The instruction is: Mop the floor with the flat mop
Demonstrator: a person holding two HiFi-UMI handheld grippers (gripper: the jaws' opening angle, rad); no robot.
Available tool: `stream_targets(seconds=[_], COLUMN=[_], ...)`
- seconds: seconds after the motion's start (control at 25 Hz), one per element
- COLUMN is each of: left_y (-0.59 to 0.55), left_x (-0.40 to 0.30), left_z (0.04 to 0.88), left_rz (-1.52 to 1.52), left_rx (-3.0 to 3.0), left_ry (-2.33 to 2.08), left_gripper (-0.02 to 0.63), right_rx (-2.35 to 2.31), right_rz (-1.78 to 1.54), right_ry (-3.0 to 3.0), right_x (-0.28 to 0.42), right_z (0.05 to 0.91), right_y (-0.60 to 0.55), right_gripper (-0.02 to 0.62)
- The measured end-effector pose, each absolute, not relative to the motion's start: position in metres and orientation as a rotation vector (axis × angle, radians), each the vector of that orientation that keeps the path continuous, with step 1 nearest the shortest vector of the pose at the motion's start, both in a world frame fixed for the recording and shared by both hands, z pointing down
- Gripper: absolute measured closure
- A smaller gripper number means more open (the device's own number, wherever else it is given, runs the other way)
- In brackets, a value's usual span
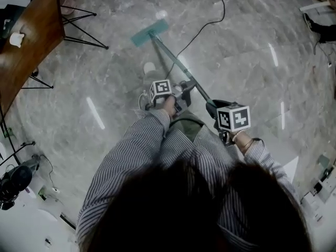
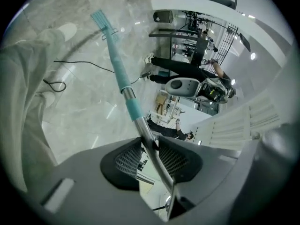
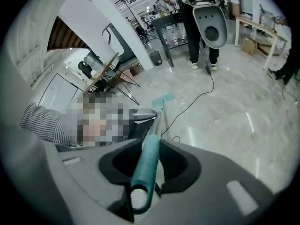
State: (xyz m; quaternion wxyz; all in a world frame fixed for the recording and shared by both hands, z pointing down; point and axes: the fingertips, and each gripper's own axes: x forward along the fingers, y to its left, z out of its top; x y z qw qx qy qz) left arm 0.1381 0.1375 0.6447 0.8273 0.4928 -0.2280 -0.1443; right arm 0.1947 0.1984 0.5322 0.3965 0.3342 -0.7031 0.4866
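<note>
The flat mop has a teal head (image 1: 149, 32) that lies flat on the grey marble floor ahead of me. Its handle (image 1: 176, 62) slants back toward my hands. My left gripper (image 1: 185, 88) is shut on the bare metal shaft (image 2: 146, 137), just below a teal collar (image 2: 132, 108); the mop head (image 2: 101, 18) shows far up the shaft. My right gripper (image 1: 214, 108) is shut on the teal grip (image 3: 147, 165) at the handle's top end, behind and right of the left one. From there the mop head (image 3: 164, 99) shows small on the floor.
A wooden table (image 1: 31, 35) on black wire legs stands at the left, a pink bin (image 1: 66, 1) beyond it. A black cable (image 1: 202, 30) snakes over the floor past the mop head. My white shoe (image 1: 149, 67) is beside the handle. A person (image 3: 201, 32) stands farther off.
</note>
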Motion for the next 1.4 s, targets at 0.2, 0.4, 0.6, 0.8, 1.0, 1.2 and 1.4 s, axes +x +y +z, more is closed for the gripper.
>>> stream_targets(seconds=[0.2,0.4,0.6,0.8,1.0,1.2,1.4], left_y=[0.158,0.168,0.169,0.165,0.157,0.143,0.120], left_x=[0.172,0.176,0.175,0.174,0.170,0.162,0.150], left_z=[0.633,0.632,0.633,0.633,0.633,0.635,0.633], left_rz=[-0.299,-0.250,-0.254,-0.262,-0.267,-0.274,-0.277], left_rx=[1.047,1.055,1.059,1.048,1.049,1.034,1.034], left_ry=[-0.435,-0.410,-0.415,-0.407,-0.411,-0.433,-0.437], left_gripper=[0.488,0.486,0.486,0.486,0.486,0.488,0.486], right_rx=[0.870,0.894,0.897,0.891,0.914,0.925,0.952], right_rz=[1.255,1.280,1.284,1.304,1.329,1.341,1.355], right_ry=[-1.763,-1.752,-1.753,-1.748,-1.762,-1.777,-1.787], right_x=[0.226,0.228,0.228,0.227,0.224,0.216,0.205], right_z=[0.520,0.520,0.520,0.519,0.519,0.520,0.517], right_y=[0.217,0.227,0.228,0.223,0.215,0.201,0.178], right_gripper=[0.477,0.479,0.479,0.478,0.479,0.477,0.477])
